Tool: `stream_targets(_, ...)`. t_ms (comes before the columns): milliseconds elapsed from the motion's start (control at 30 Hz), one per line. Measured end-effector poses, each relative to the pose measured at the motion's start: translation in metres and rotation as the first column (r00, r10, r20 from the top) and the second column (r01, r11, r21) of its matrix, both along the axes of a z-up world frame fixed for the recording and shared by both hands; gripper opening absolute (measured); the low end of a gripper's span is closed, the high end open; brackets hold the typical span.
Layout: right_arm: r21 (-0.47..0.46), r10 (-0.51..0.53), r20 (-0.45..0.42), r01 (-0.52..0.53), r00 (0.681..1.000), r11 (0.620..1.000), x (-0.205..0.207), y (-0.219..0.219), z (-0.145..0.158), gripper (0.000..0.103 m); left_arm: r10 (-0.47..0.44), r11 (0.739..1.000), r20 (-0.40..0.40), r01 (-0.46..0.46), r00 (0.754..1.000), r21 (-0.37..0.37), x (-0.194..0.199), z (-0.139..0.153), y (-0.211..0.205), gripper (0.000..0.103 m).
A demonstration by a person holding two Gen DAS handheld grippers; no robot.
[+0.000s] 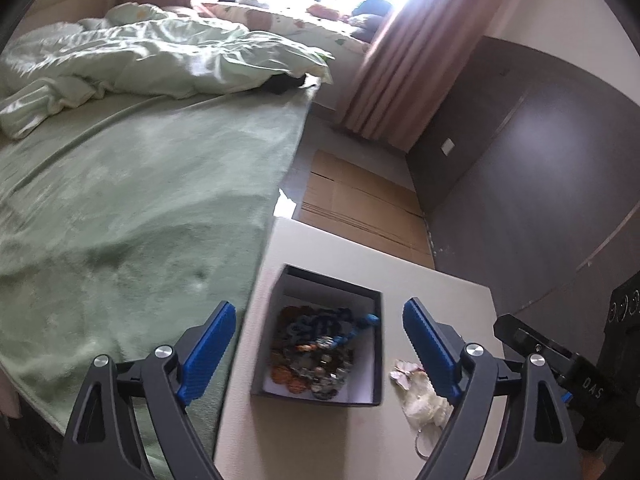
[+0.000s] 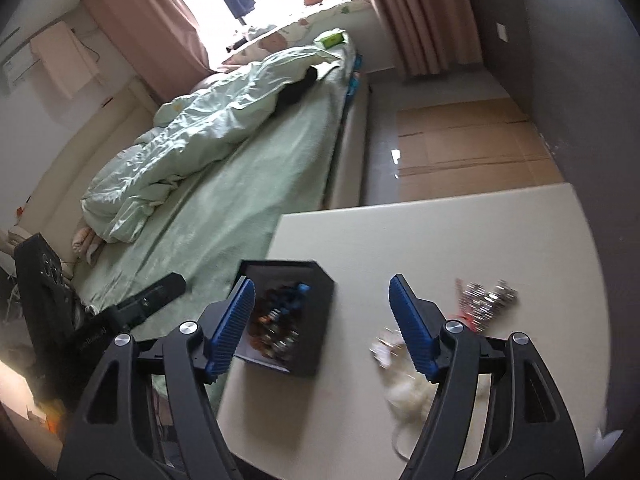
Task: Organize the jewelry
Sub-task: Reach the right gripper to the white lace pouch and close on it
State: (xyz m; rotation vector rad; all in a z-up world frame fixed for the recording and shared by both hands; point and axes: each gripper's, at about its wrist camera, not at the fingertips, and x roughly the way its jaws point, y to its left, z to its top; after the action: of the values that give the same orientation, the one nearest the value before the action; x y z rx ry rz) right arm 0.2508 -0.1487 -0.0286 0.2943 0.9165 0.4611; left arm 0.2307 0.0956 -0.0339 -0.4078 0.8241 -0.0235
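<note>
Both tongs, left (image 1: 316,348) and right (image 2: 322,322), angle downward, released, above the jewelry box (image 1: 280,372)

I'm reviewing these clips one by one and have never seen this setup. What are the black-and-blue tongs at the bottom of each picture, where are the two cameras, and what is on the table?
No robot arm is involved: a person holds a two-finger gripper in each hand, and each carries a wide-angle camera looking along its fingers. One picture is from the left gripper, the other from the right gripper. The blue pads are the fingertips.

Both stand open and hold nothing.

They hover over a pale table beside a bed with green bedding. On the table sits an open dark box filled with mixed jewelry. To its right lies a whitish, fluffy piece, and the right camera also shows a silvery, blurred cluster further right. The black shape at the edge of each view is the other gripper.
</note>
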Motion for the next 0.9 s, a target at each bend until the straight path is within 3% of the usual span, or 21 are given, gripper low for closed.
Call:
stream_targets(333, -0.066, -0.079, -0.093, 0.073, 0.993, 0.995, -0.02, -0.055, -0.029, 0.07, -0.122, 0.991, 0.007, 0.121, 0.993, 0.051, 0.003, 0.001, -0.056, 0.08)
stream_targets(467, -0.097, -0.082, -0.158, 0.067, 0.984, 0.993, -0.025, -0.06, -0.052, 0.07, -0.17, 0.984, -0.01, 0.17, 0.985, 0.056, 0.005, -0.004, -0.074, 0.071)
stream_targets(700, -0.116, -0.03, -0.233, 0.003, 0.972, 0.993, -0.019, -0.045, -0.087, 0.07, -0.243, 0.968, -0.063, 0.246, 0.968, 0.05, 0.009, -0.018, -0.099, 0.043)
stream_targets(767, -0.141, -0.023, -0.25, -0.013, 0.968, 0.99, -0.015, -0.04, -0.096, 0.07, -0.252, 0.965, -0.068, 0.256, 0.965, 0.05, 0.01, -0.021, -0.103, 0.042)
stream_targets(800, -0.149, -0.026, -0.262, -0.014, 0.965, 0.989, -0.013, -0.039, -0.101, 0.06, -0.255, 0.965, -0.067, 0.259, 0.965, 0.052, 0.01, -0.022, -0.105, 0.042)
stream_targets(833, -0.147, -0.023, -0.276, -0.018, 0.961, 0.989, -0.01, -0.039, -0.105, 0.035, -0.258, 0.964, -0.067, 0.261, 0.964, 0.054, 0.01, -0.023, -0.106, 0.042)
stream_targets(900, -0.147, -0.023, -0.332, -0.028, 0.943, 0.989, -0.006, -0.042, -0.118, 0.006, -0.262, 0.962, -0.072, 0.266, 0.962, 0.055, 0.011, -0.026, -0.109, 0.042)
